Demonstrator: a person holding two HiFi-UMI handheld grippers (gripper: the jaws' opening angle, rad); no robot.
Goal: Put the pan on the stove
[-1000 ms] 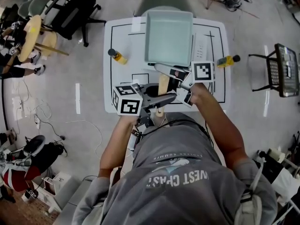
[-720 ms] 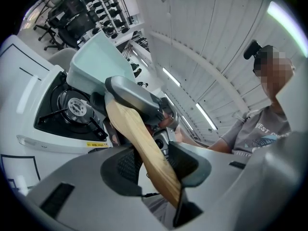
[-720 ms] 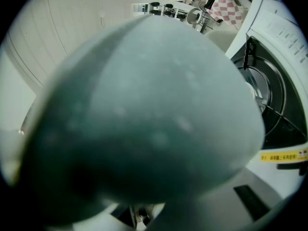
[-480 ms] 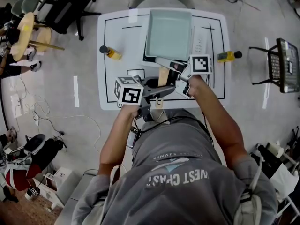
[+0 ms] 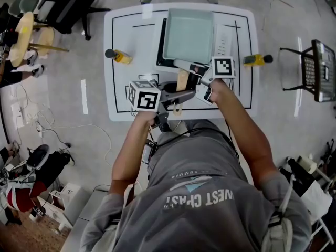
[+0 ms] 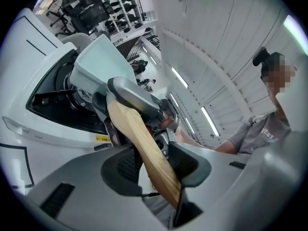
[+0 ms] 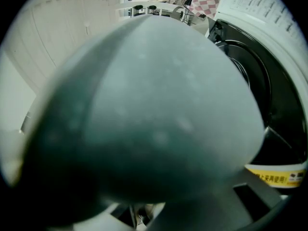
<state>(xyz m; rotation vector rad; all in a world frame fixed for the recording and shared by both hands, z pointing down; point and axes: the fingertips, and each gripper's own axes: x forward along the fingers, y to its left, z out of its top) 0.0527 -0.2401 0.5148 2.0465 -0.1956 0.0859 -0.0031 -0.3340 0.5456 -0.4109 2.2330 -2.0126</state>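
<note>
A square pale green pan (image 5: pixel 189 35) with a wooden handle (image 5: pixel 182 81) hangs just above the black-topped stove (image 5: pixel 223 41) on the white table (image 5: pixel 121 96). My left gripper (image 5: pixel 178 96) is shut on the wooden handle (image 6: pixel 144 148), which runs slanting between its pads. My right gripper (image 5: pixel 182 64) is clamped on the pan where the handle joins it; its grey jaw shows across that joint in the left gripper view. The pan's body (image 7: pixel 154 109) fills the right gripper view and hides that gripper's jaws. The stove's black burner ring (image 7: pixel 255 81) lies close to the right of the pan.
Two yellow bottles with dark caps stand on the table, one left (image 5: pixel 118 55) and one right (image 5: pixel 254 60) of the stove. Office chairs (image 5: pixel 68 4) stand beyond the table's far left corner, and a wire rack (image 5: pixel 317 70) stands to the right.
The pan and both grippers have sunk toward the stove, both grips unchanged. Both grippers have rolled a little.
</note>
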